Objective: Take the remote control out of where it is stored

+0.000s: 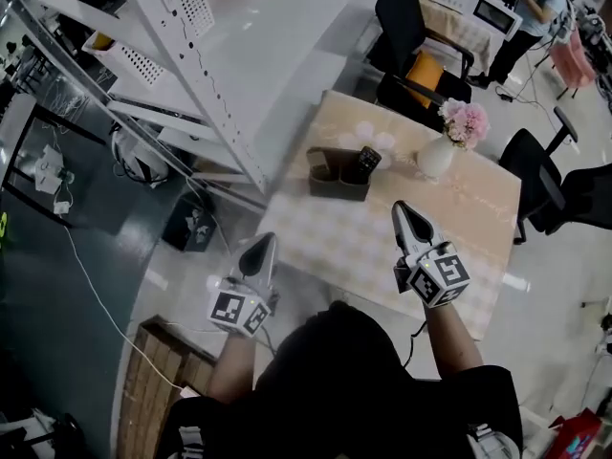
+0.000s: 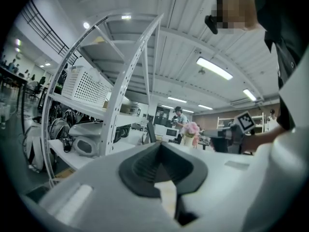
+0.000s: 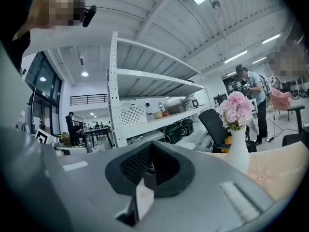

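1. A table (image 1: 449, 228) covered with a beige cloth is seen from above. A brown holder (image 1: 330, 182) is set near its far edge, with a vase of pink flowers (image 1: 438, 153) close by to the right.
2. The remote control (image 1: 367, 163) is stood on end in the right end of the holder. Its top is left sticking out, probably so it can be pinched.
3. The left gripper (image 1: 260, 254) is held by the table's near edge, its tongs pressed together on nothing.
4. The right gripper (image 1: 409, 223) is held over the table, nearer the holder. Its tongs are likewise pressed together and empty, so they would need spreading before any grasp.
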Demonstrator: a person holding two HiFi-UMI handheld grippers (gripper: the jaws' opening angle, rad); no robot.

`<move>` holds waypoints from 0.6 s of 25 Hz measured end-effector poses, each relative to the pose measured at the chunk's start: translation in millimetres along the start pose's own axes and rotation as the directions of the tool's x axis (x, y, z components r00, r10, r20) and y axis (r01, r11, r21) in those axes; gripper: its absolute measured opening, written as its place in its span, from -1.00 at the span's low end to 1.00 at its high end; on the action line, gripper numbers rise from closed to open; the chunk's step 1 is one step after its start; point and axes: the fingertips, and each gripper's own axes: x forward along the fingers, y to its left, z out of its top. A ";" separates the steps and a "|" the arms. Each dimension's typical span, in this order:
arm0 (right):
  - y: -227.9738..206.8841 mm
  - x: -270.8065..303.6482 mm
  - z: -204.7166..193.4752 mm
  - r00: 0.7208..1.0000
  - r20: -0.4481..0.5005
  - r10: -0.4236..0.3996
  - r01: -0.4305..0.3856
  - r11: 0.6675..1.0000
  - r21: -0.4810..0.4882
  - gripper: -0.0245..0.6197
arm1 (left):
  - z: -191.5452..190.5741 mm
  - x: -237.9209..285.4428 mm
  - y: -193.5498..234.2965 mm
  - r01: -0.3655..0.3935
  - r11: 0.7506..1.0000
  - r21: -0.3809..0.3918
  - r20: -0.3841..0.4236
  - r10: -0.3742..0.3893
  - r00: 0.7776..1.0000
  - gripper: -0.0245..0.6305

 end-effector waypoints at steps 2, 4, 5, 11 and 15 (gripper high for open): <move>-14.6 12.7 -2.5 1.000 -0.013 -0.003 0.003 1.000 0.006 -0.91 | -0.7 11.8 2.2 -0.003 1.000 -0.004 -0.006 0.003 1.000 -0.92; -27.3 26.2 -6.8 1.000 -0.028 -0.001 0.001 1.000 0.014 -0.91 | -0.8 20.0 4.1 -0.009 1.000 -0.002 -0.010 0.009 1.000 -0.92; -32.3 33.5 -9.2 0.999 -0.036 0.002 -0.002 1.000 0.010 -0.91 | -1.3 23.2 6.1 -0.014 1.000 -0.001 -0.012 0.014 1.000 -0.92; -53.6 74.8 -22.5 0.993 -0.111 0.032 -0.041 0.996 -0.083 -0.78 | -9.7 44.5 18.3 -0.046 0.999 -0.028 -0.026 0.045 0.999 -0.92; -73.4 94.4 -39.7 0.985 -0.169 0.028 -0.046 0.994 -0.101 -0.61 | -19.9 50.8 15.5 -0.062 0.997 -0.043 -0.036 0.060 0.998 -0.92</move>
